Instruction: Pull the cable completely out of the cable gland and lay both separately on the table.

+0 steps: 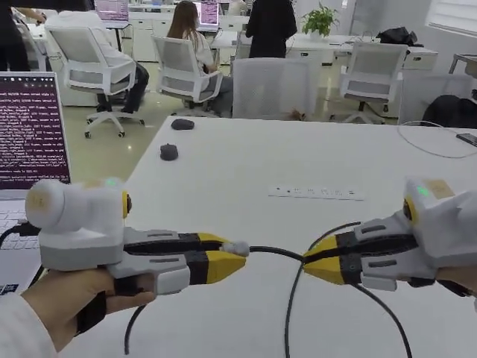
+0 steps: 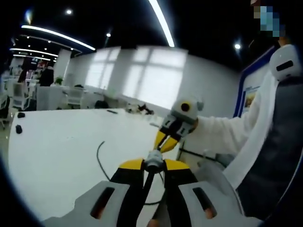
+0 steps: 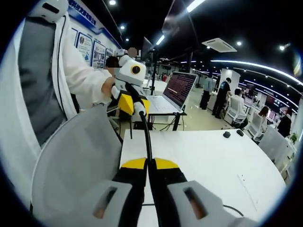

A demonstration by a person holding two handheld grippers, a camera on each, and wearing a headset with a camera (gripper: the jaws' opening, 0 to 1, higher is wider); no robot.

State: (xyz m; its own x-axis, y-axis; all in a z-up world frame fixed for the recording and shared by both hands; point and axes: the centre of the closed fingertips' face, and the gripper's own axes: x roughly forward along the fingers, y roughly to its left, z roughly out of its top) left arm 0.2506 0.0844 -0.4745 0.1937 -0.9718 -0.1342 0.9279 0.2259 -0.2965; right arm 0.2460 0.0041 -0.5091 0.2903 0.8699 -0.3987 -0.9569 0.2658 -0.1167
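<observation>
My left gripper [image 1: 240,255] is shut on the small grey cable gland [image 1: 237,247], held above the white table [image 1: 246,164]. A black cable [image 1: 276,252] runs from the gland to my right gripper [image 1: 305,262], which is shut on it a short span away. Past the right gripper the cable droops and loops onto the table [image 1: 289,313]. The left gripper view has the gland [image 2: 154,161] between my yellow jaws [image 2: 154,166], with the right gripper [image 2: 165,140] facing it. In the right gripper view the cable [image 3: 145,135] leads from my closed jaws [image 3: 147,163] up to the gland [image 3: 138,109].
An open laptop [image 1: 30,134] stands at the table's left edge. Two dark mice [image 1: 169,152] [image 1: 182,124] lie at the back left, and a white power strip [image 1: 317,192] lies mid-table. A thin cable [image 1: 428,149] loops at the far right. Office chairs and people are beyond.
</observation>
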